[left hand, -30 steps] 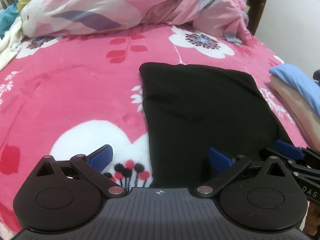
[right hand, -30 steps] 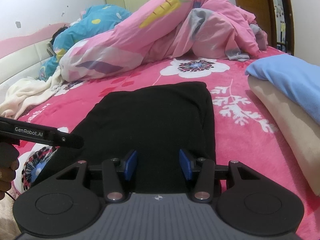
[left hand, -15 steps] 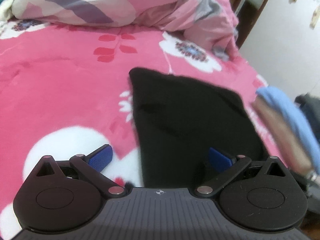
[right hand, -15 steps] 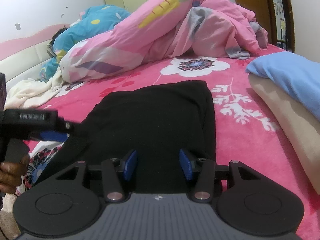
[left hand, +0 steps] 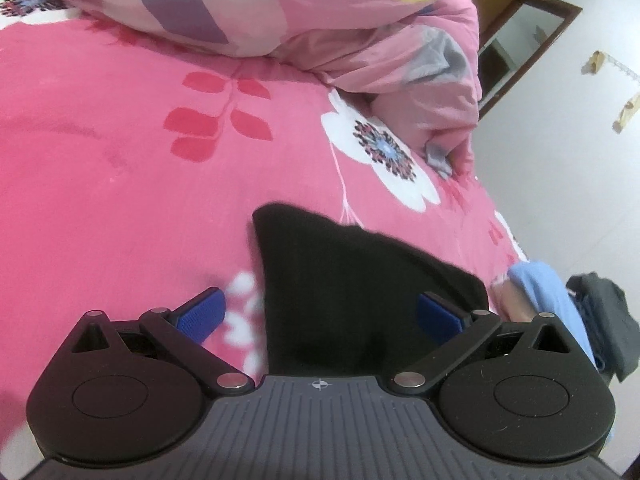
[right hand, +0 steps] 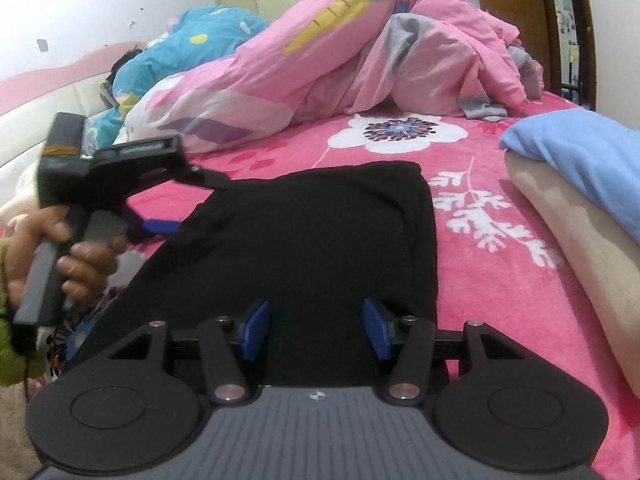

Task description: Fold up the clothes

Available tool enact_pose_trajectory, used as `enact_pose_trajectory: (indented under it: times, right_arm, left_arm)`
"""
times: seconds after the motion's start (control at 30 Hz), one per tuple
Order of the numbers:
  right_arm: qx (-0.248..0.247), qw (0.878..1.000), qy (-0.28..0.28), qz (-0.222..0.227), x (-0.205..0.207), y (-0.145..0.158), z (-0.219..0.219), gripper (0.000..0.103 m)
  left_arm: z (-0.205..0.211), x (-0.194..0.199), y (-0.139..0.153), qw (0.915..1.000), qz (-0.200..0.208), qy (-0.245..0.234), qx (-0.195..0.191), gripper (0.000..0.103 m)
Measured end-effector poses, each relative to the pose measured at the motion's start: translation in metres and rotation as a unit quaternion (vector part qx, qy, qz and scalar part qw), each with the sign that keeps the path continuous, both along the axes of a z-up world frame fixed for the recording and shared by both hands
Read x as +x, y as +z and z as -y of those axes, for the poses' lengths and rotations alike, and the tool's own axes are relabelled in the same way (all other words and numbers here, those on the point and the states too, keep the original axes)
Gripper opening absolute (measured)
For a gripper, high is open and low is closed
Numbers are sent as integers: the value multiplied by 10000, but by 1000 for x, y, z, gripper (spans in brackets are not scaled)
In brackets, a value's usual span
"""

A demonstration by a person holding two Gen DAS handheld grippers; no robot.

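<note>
Garment: black cloth (right hand: 320,240) flat on the pink bed (right hand: 500,280), frame centre.
Left tool (left hand: 320,314): wide open, empty.
Right tool (right hand: 316,330): partly open, empty, over the cloth's near edge.
Right view only: hand (right hand: 76,256) gripping the left tool's handle, frame left.
Left view only: dark clothes (left hand: 604,316), right edge.

Bed cover: bright pink fleece blanket with white flowers (right hand: 400,132) and red leaf sprigs.
Duvet: crumpled pale pink quilt with a carrot print (right hand: 360,52), heaped at the far side of the bed.
Behind it: blue patterned bedding (right hand: 192,36).
Doorway: brown wooden door frame (right hand: 512,12).
</note>
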State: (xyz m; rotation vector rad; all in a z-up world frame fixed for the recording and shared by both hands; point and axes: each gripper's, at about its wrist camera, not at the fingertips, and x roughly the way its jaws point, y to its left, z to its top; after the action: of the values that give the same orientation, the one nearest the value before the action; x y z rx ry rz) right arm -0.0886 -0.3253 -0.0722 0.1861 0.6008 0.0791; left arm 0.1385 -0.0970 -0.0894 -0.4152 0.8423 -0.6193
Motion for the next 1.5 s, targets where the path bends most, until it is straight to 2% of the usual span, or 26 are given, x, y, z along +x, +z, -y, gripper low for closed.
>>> enact_pose_trajectory:
  times: [0.1, 0.2, 0.27, 0.33, 0.4, 0.47, 0.57, 0.67, 0.77, 0.93, 1.13, 1.2, 1.23, 1.27, 1.33, 1.37, 1.5]
  right_arm:
    - [177, 9998, 67, 20, 3, 12, 8, 55]
    - [243, 9992, 10, 327, 16, 32, 21, 56]
    - [163, 9990, -144, 390, 32, 41, 31, 62]
    - [200, 9986, -430, 218, 58, 42, 47, 64]
    - [457, 9970, -623, -105, 86, 36, 65, 64]
    - [728, 9952, -575, -301, 106, 29, 75, 64]
    - [1139, 9904, -504, -596, 137, 18, 90, 64]
    - [1637, 9799, -629, -953, 152, 1, 104, 64]
    - [2093, 9708, -581, -1018, 142, -5, 113, 64]
    - [2515, 9594, -422, -1204, 132, -7, 120, 61]
    - [2907, 9501, -322, -1081, 170, -22, 125, 49]
    - [2849, 9528, -230, -1027, 181, -25, 122, 43]
    - [2806, 9544, -188, -1006, 185, -26, 120, 36]
    - [2795, 9549, -188, -989, 186, -26, 121, 28]
    - [2790, 9556, -169, -929, 185, -24, 121, 20]
    - [2692, 9592, -145, -848, 182, -20, 118, 18]
    - [2082, 9770, 3, -456, 169, 6, 100, 16]
  left_arm:
    - [3, 12, -3, 9999, 18, 23, -130, 102]
    - [4, 15, -6, 9996, 166, 42, -236, 102]
    - [3, 15, -8, 9990, 261, 35, -348, 102]
    - [2, 15, -10, 9983, 356, 27, -461, 102]
    - [-2, 15, -12, 9971, 390, -57, -647, 102]
    - [-9, 15, -14, 9953, 383, -208, -870, 100]
    - [-15, 16, -16, 9934, 378, -393, -1005, 97]
    - [-15, 15, -15, 9935, 343, -578, -915, 92]
    - [-18, 12, -14, 9936, 262, -751, -804, 83]
    - [-16, 17, -15, 9927, 122, -852, -849, 82]
    - [9, 28, -16, 9938, 260, -853, -659, 81]
    - [12, 30, -16, 9952, 280, -743, -576, 75]
    - [12, 31, -16, 9960, 275, -662, -539, 66]
    - [13, 32, -16, 9967, 271, -581, -501, 54]
    - [11, 34, -17, 9977, 200, -423, -490, 40]
    - [9, 35, -17, 9979, 144, -374, -512, 34]
    - [4, 33, -13, 9977, 8, -283, -610, 21]
